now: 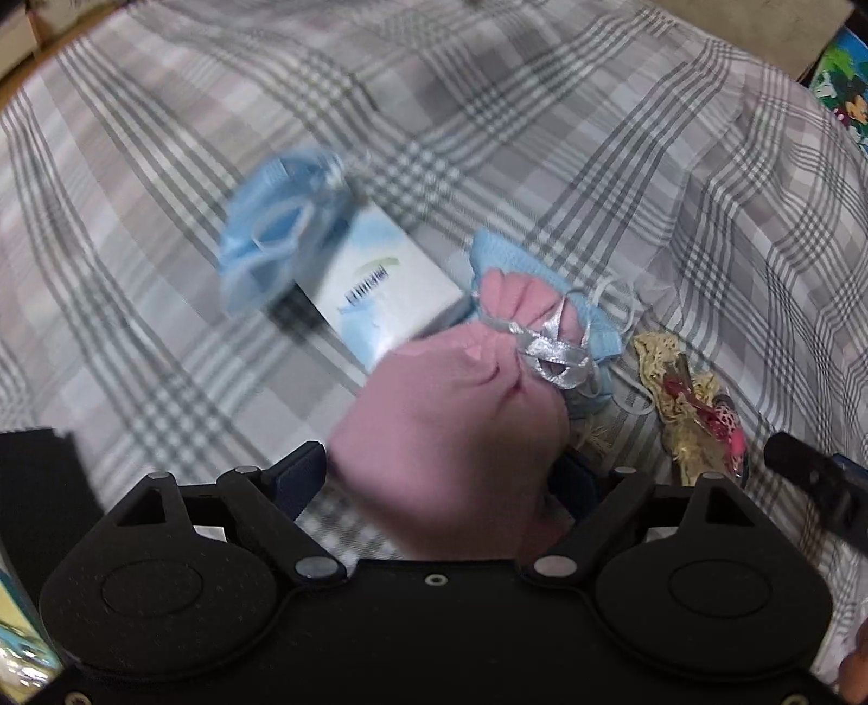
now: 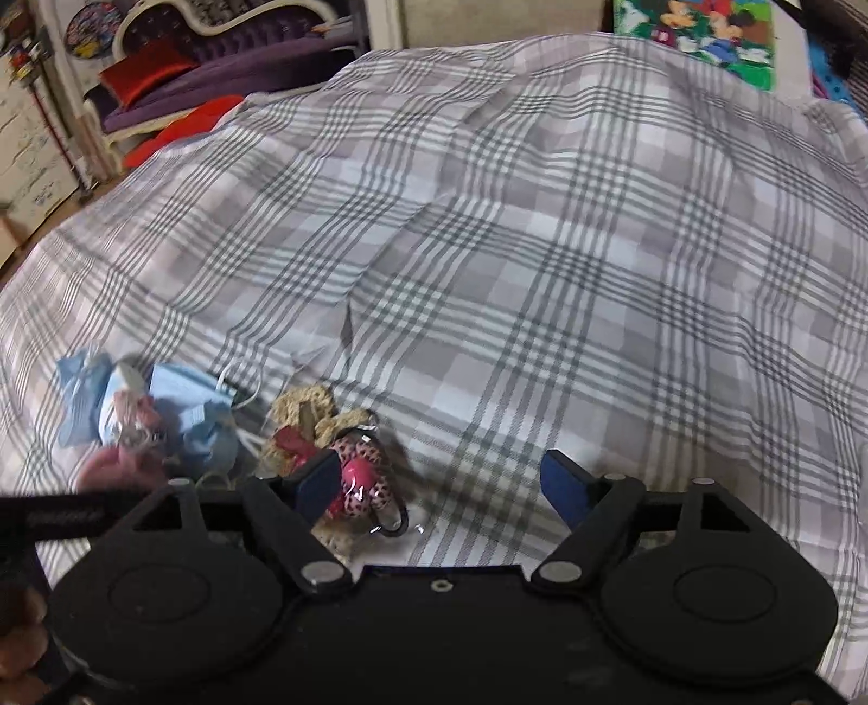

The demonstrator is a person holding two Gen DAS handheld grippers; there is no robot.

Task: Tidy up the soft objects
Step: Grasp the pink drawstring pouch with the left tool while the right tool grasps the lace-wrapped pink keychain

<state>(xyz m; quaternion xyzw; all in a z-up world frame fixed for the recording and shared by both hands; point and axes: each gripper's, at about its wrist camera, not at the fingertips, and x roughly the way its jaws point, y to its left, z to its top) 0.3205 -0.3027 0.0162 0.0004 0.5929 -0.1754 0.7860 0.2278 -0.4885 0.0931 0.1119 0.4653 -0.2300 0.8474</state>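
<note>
My left gripper [image 1: 442, 477] is shut on a pink cloth pouch [image 1: 450, 428] tied with a silver ribbon [image 1: 553, 347], held above the bed. Beyond it lie a white and blue box [image 1: 380, 282], a blue face mask [image 1: 271, 238] to its left and another blue mask [image 1: 542, 293] behind the pouch. A beige crochet piece with a pink leopard-print charm [image 1: 694, 412] lies to the right. My right gripper [image 2: 442, 482] is open and empty, its left finger just in front of the leopard charm [image 2: 361, 482]. The pouch [image 2: 116, 461] and masks [image 2: 184, 407] show at the left there.
A grey checked bedsheet [image 2: 542, 271] covers the bed. A purple sofa with red cushions [image 2: 179, 70] stands at the far left and a cartoon-print cloth [image 2: 705, 32] lies past the bed's far edge.
</note>
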